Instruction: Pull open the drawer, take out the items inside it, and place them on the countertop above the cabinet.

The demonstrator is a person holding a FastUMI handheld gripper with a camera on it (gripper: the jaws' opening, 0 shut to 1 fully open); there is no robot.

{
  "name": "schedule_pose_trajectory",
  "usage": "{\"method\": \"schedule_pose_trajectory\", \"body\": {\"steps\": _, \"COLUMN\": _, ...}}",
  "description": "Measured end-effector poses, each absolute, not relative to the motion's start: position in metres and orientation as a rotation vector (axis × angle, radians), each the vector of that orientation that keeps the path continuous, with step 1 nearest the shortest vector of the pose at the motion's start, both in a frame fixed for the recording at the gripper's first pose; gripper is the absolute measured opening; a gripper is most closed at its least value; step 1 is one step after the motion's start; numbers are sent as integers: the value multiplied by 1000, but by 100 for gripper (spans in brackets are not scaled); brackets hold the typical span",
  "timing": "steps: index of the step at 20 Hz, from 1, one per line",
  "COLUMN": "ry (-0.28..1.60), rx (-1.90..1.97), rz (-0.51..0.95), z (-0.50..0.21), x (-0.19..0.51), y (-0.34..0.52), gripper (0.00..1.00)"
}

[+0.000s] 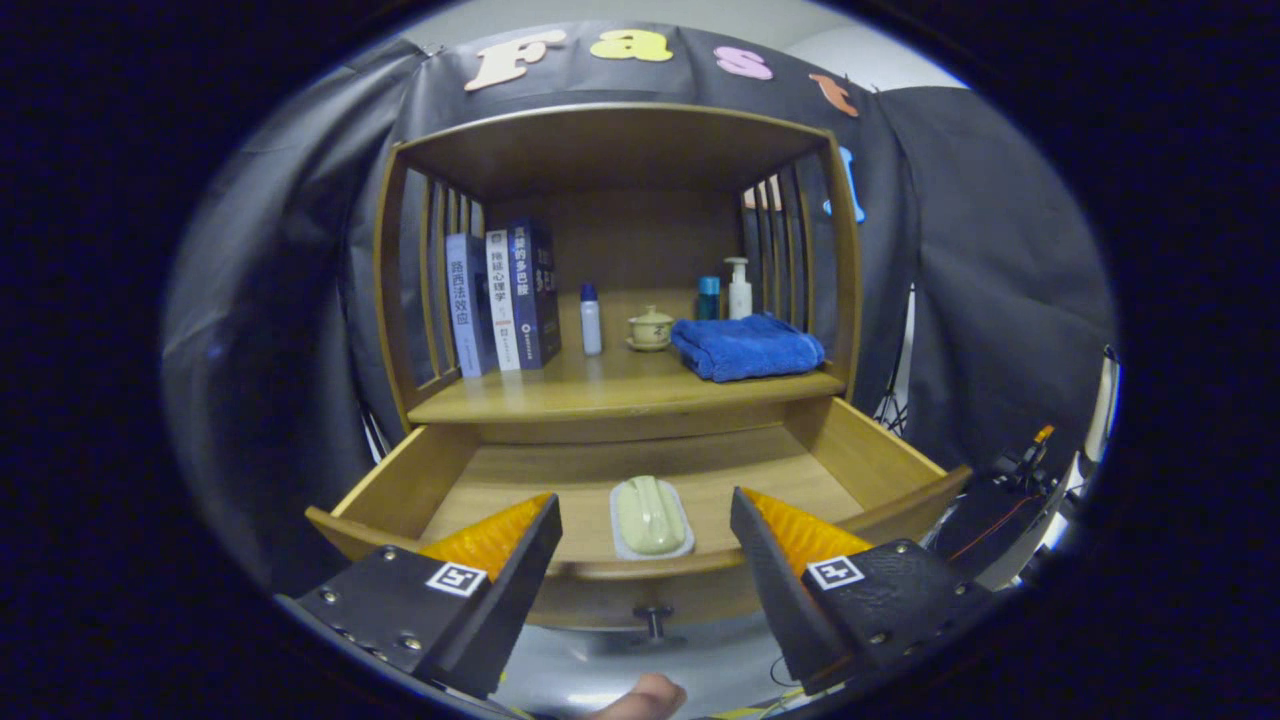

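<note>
A pale green soap-like item (648,513) is lying on a small white dish (622,545) on the floor of the drawer (420,480), close behind the drawer's front wall and about midway along it. It is sitting in the gap between the two fingers as the camera sees them, a little beyond their tips, and neither finger is touching it. The gripper (645,525) is hovering above the drawer's front edge with its fingers spread wide apart and holding nothing; one finger is showing to the left of the dish and the other to the right. The drawer is standing pulled well out of the wooden cabinet (610,150), and its small dark knob (655,622) is poking out of the front panel, below the dish and between the finger bases. Part of a person's finger (640,698) is showing beneath the knob. Above the drawer, the countertop (600,385) is carrying a folded blue towel (748,346) on the right, a small lidded cup (650,328) beside it, a slim white bottle (591,320) further left, and three upright books (500,298) against the left slats. Behind the towel, a teal bottle (708,297) and a white pump bottle (739,290) are standing side by side.
</note>
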State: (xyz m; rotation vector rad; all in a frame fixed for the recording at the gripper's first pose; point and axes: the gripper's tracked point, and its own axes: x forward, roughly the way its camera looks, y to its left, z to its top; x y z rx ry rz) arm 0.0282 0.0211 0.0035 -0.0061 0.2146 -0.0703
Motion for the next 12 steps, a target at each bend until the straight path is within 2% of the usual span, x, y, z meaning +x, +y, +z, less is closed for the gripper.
{"method": "schedule_pose_trajectory", "body": {"steps": 8, "ry": 515, "rx": -51, "rz": -39, "z": -39, "x": 109, "y": 21, "gripper": 100}}
{"method": "schedule_pose_trajectory", "body": {"steps": 12, "ry": 612, "rx": -46, "rz": -3, "z": -64, "x": 128, "y": 21, "gripper": 95}}
